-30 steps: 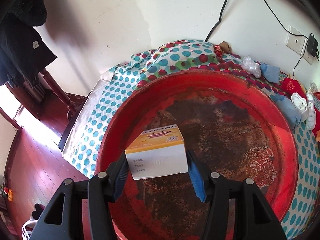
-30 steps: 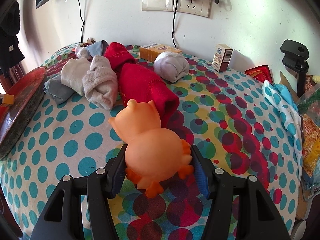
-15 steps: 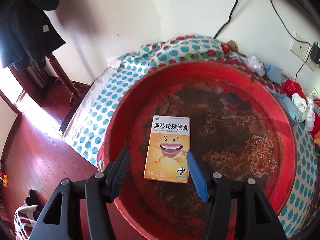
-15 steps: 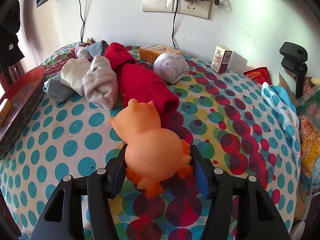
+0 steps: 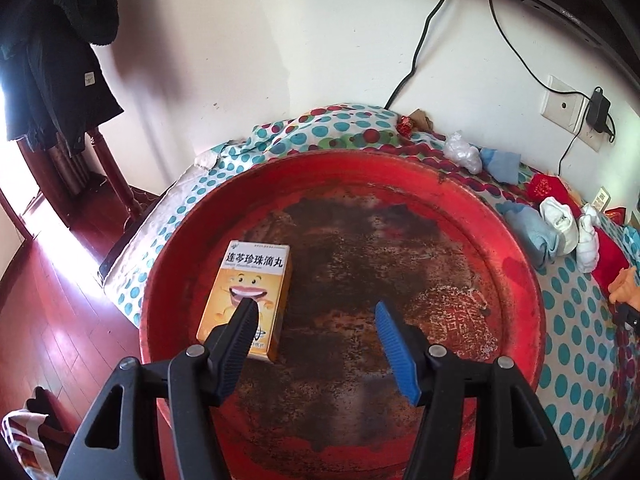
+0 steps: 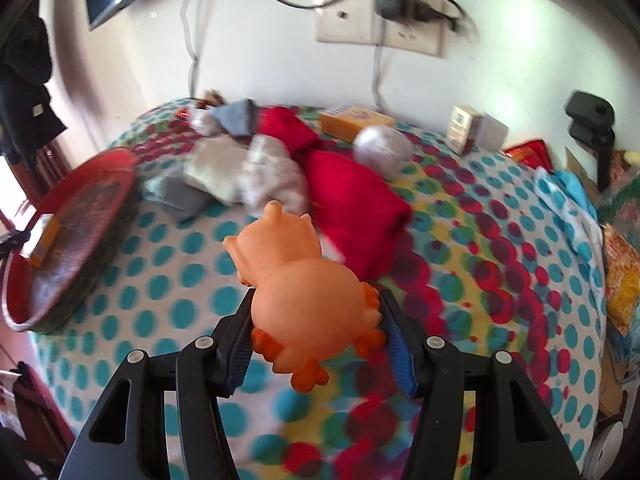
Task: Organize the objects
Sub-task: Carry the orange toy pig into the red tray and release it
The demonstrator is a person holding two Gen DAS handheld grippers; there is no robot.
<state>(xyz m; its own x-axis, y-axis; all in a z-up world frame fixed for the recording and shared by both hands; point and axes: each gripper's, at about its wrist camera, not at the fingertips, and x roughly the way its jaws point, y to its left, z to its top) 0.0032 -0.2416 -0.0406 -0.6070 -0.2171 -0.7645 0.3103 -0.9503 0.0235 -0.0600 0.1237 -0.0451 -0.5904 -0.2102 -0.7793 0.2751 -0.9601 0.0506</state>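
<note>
Your left gripper (image 5: 316,344) has just been opening, jaws apart with nothing between them; the box (image 5: 248,292) lies flat in the red tray (image 5: 520,280), at left of centre in the left view. Your right gripper (image 6: 320,344) is clamped on the orange toy (image 6: 308,296), low in the centre of the right view. Carry the toy toward the tray at left, keep the squeeze steady, and set it beside the box, not on it.

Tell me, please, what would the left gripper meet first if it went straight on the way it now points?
Most likely the bare, worn floor of the red tray. The left gripper is open and empty, and the yellow box lies just left of that line, though depth is hard to judge.
</note>
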